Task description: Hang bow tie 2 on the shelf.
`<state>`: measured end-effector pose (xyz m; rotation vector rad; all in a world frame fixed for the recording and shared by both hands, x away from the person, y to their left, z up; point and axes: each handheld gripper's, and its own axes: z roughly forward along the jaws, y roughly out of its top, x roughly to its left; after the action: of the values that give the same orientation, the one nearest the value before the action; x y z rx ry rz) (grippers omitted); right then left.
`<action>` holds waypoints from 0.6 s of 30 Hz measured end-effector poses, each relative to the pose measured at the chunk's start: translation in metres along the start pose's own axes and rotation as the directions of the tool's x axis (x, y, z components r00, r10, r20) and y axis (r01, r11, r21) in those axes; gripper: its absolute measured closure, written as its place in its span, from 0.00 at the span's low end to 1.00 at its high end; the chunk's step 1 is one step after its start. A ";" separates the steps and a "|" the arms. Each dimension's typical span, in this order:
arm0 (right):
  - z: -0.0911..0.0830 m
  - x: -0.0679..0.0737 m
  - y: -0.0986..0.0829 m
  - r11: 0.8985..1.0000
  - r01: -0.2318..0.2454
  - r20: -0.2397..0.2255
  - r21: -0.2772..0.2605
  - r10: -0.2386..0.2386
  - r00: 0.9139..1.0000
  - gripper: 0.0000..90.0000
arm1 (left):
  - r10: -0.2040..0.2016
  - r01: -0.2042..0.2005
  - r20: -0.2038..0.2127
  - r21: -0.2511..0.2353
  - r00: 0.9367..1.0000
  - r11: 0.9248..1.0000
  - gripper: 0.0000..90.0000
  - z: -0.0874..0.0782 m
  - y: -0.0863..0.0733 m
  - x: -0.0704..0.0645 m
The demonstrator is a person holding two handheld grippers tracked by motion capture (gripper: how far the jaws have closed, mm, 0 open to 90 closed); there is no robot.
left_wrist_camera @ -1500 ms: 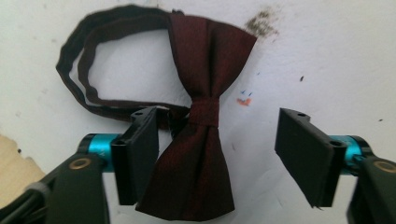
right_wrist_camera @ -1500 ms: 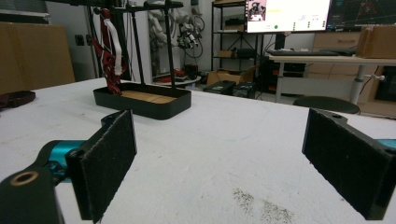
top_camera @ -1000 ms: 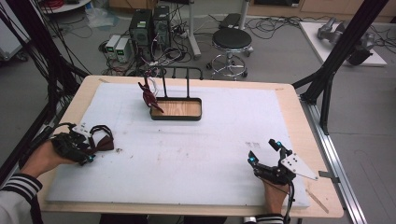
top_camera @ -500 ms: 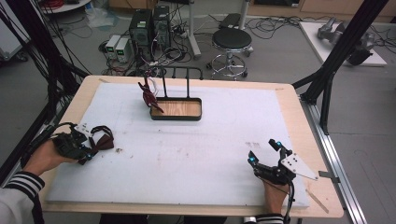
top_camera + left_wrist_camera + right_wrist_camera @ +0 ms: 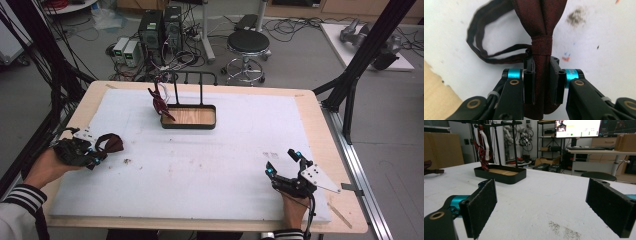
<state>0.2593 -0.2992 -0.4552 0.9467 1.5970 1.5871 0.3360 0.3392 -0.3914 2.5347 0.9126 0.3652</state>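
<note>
A dark red bow tie [image 5: 541, 27] with a thin strap loop lies on the white mat at the table's left; it appears in the high view as the bow tie [image 5: 111, 143]. My left gripper [image 5: 541, 86] is shut on it just below its centre knot, and the left gripper [image 5: 90, 154] rests at the left edge. A black stand with a wooden-floored tray [image 5: 190, 117] stands at the back centre, with another dark red tie [image 5: 159, 100] hanging from its rail. My right gripper [image 5: 282, 163] sits open near the front right, its pads [image 5: 482, 202] wide apart with nothing between them.
The white mat [image 5: 215, 160] covers most of the wooden table [image 5: 320, 115]. Dark crumbs and smudges [image 5: 127, 161] dot the mat near the left gripper. Black frame posts [image 5: 350, 85] rise at the right edge. A stool [image 5: 248, 42] and computers stand on the floor behind.
None of note: the left gripper with the bow tie has shifted very slightly; the right gripper has stayed in place and open.
</note>
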 end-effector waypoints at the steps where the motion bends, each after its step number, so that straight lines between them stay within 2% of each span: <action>1: 0.000 0.000 0.000 1.000 0.000 0.000 0.000 0.000 1.000 0.10 | 0.004 -0.004 -0.005 -0.012 1.000 1.000 0.85 -0.001 0.001 0.000; 4: 0.000 0.000 0.000 1.000 -0.002 0.000 0.001 0.002 1.000 0.10 | 0.001 -0.002 -0.014 -0.045 1.000 0.999 0.85 -0.004 0.003 0.000; 8: 0.000 0.000 0.000 1.000 -0.001 0.000 0.001 0.001 1.000 0.10 | -0.013 0.011 -0.021 -0.113 1.000 0.994 0.85 -0.010 0.007 0.000; 11: 0.000 0.000 0.000 1.000 -0.001 0.000 0.001 0.001 1.000 0.10 | -0.026 0.025 -0.005 -0.174 1.000 0.984 0.85 -0.015 0.011 -0.001; 15: 0.000 0.000 0.000 1.000 -0.001 0.000 0.001 0.001 1.000 0.10 | -0.014 0.016 0.013 -0.224 1.000 0.974 0.85 -0.019 0.018 -0.006; 18: 0.000 0.000 0.000 1.000 0.001 0.001 0.001 -0.001 1.000 0.10 | -0.009 0.014 0.021 -0.267 1.000 0.964 0.85 -0.022 0.023 -0.009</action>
<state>0.2592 -0.2992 -0.4551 0.9466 1.5979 1.5850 0.3335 0.3242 -0.3621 2.2815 0.8109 0.4285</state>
